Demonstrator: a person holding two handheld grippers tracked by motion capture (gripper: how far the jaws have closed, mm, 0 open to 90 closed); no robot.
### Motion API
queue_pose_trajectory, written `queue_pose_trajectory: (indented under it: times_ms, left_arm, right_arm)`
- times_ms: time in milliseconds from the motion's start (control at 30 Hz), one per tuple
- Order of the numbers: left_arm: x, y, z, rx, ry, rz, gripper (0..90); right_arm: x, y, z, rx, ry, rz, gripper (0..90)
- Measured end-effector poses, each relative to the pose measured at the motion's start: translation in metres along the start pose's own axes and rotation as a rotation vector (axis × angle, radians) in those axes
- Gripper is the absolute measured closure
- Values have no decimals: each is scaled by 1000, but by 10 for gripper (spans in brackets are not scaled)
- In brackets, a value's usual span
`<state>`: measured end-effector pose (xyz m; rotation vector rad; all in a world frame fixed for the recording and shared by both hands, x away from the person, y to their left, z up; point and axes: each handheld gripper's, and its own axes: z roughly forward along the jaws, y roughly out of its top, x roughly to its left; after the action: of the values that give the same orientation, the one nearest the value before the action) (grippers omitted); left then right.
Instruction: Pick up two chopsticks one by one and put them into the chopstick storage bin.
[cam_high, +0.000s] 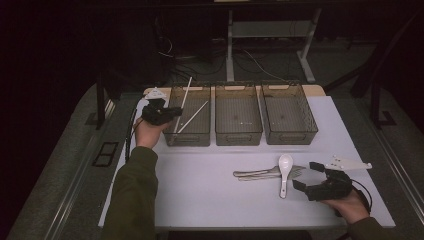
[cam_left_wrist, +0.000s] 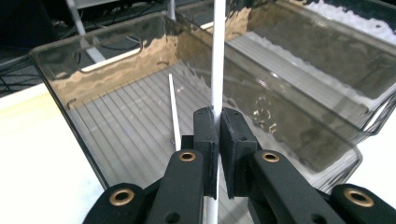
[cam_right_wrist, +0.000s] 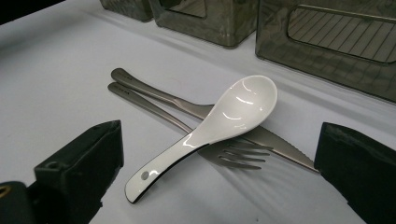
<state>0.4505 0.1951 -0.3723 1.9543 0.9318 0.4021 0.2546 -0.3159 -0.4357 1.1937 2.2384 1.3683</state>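
Note:
My left gripper (cam_high: 176, 112) hangs at the near left corner of the left clear bin (cam_high: 186, 136), shut on a white chopstick (cam_high: 184, 97) that stands steeply over the bin. In the left gripper view the jaws pinch the chopstick (cam_left_wrist: 217, 56). A second chopstick (cam_left_wrist: 174, 112) lies slanted inside the bin (cam_left_wrist: 116, 116). My right gripper (cam_high: 306, 176) rests open at the table's front right. Between its jaws in the right gripper view lie a white ceramic spoon (cam_right_wrist: 243, 105), a metal fork (cam_right_wrist: 243, 156) and a knife (cam_right_wrist: 280, 144); the spoon (cam_high: 285, 172) crosses over both. The right gripper (cam_right_wrist: 223, 142) touches none of them.
Three clear bins stand in a row at the back of the white table (cam_high: 200, 185); the middle bin (cam_high: 238, 131) and right bin (cam_high: 295, 134) hold nothing. Dark floor and desk legs lie beyond the table's far edge.

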Motion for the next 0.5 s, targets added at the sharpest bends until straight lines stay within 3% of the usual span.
queue_pose_trajectory:
  times_ms: [500]
  left_arm:
    - [-1,0,28,70,65,-24,824]
  right_arm:
    - [0,0,0,-2,2,3,13]
